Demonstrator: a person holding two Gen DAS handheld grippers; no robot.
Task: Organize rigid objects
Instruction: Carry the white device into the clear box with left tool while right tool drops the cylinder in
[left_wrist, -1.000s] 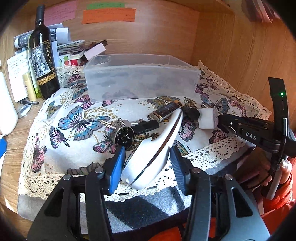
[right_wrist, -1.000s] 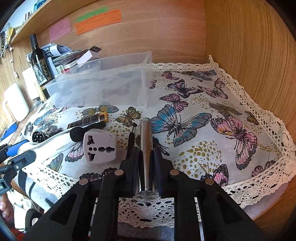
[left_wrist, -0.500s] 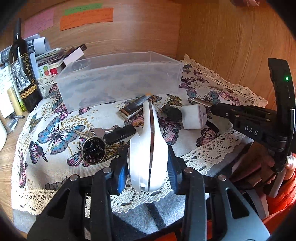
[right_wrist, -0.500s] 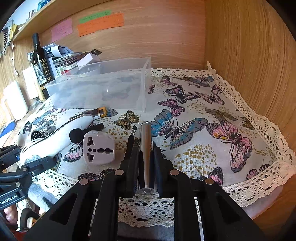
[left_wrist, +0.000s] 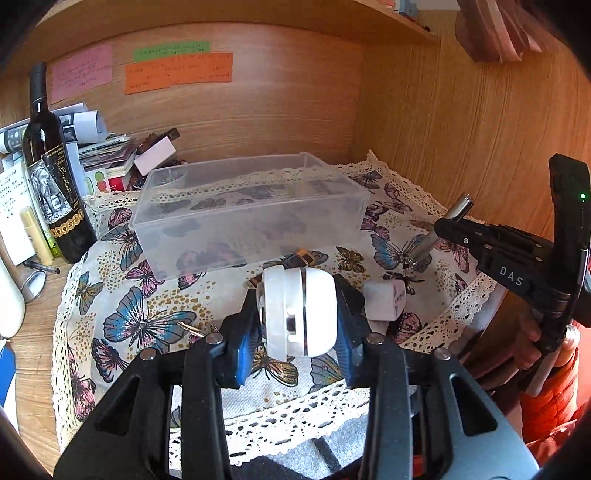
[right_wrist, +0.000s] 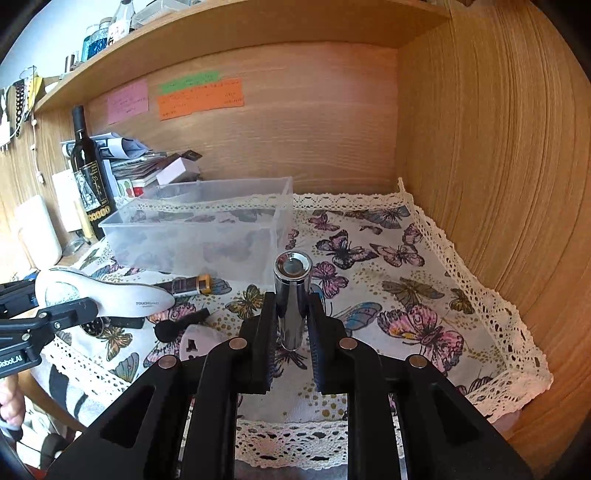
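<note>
Left gripper (left_wrist: 299, 325) jaws clamp the white device (left_wrist: 301, 310), right gripper (right_wrist: 291, 332) jaws clamp the metal cylinder (right_wrist: 293, 299), the clear bin (left_wrist: 251, 218) ahead apparently empty, travel adapter (left_wrist: 384, 301) and others unsorted.

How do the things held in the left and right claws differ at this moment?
The left claw holds a wide white plastic device, flat and elongated; the right claw holds a slim shiny metal cylinder. The white device fills its claw's wide gap, while the metal cylinder needs only a narrow one. The white device bears printed lettering; the metal cylinder shows none. Both are lifted off the butterfly cloth.
</note>
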